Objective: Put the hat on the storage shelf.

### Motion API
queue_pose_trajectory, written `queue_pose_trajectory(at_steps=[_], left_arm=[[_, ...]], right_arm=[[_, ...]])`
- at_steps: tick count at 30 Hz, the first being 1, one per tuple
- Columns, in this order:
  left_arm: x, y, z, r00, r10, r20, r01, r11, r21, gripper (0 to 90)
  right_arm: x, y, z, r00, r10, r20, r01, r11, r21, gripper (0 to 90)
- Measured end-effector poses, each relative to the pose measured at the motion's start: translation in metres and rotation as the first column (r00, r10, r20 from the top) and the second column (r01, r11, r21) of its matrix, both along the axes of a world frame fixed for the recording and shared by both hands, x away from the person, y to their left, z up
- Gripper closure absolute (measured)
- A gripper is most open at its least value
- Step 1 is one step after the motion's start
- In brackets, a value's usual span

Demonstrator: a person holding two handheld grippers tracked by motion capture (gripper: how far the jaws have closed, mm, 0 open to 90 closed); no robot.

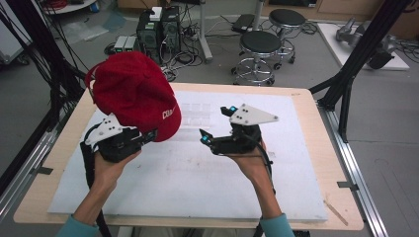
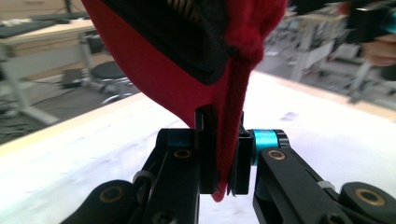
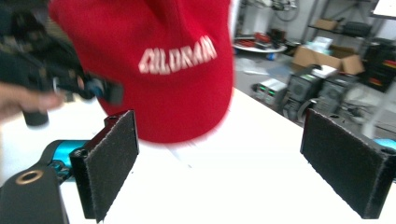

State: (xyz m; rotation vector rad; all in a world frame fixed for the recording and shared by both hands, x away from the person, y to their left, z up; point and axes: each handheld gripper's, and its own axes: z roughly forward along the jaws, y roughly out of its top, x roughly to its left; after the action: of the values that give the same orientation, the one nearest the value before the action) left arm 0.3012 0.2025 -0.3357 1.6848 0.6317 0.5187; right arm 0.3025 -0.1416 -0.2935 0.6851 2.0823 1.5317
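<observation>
With the left hand-held gripper (image 1: 148, 136) clamped on the red cap (image 1: 133, 94), the right hand-held gripper (image 1: 216, 124), jaws apart, should approach its rim squarely.

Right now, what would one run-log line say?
left tool: shut on red cap, held above table | right tool: open, holding nothing

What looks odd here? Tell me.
Only the red cap: it is off the table, pinched by a thin edge in the left gripper and hanging crooked. The right gripper is open beside it, holding nothing. No damage shows.
</observation>
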Motion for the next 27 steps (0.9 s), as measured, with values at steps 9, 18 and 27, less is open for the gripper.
queue_pose_trajectory(at_steps=[9,18,27], left_arm=[[0.025,0.004,0.007,0.9949,0.097,0.03,-0.099,0.9891,0.109,84.9],[0.05,0.0,-0.003,0.9879,0.154,0.018,-0.155,0.9718,0.178,84.9],[0.07,-0.01,-0.009,0.9838,0.179,0.014,-0.178,0.9616,0.209,84.9]], right_arm=[[-0.019,-0.043,-0.031,0.9939,-0.109,-0.012,0.11,0.994,0.01,10.4],[-0.038,-0.077,-0.073,0.983,-0.178,-0.046,0.181,0.981,0.073,10.5],[-0.05,-0.092,-0.111,0.9831,-0.183,-0.008,0.182,0.974,0.138,10.5]])
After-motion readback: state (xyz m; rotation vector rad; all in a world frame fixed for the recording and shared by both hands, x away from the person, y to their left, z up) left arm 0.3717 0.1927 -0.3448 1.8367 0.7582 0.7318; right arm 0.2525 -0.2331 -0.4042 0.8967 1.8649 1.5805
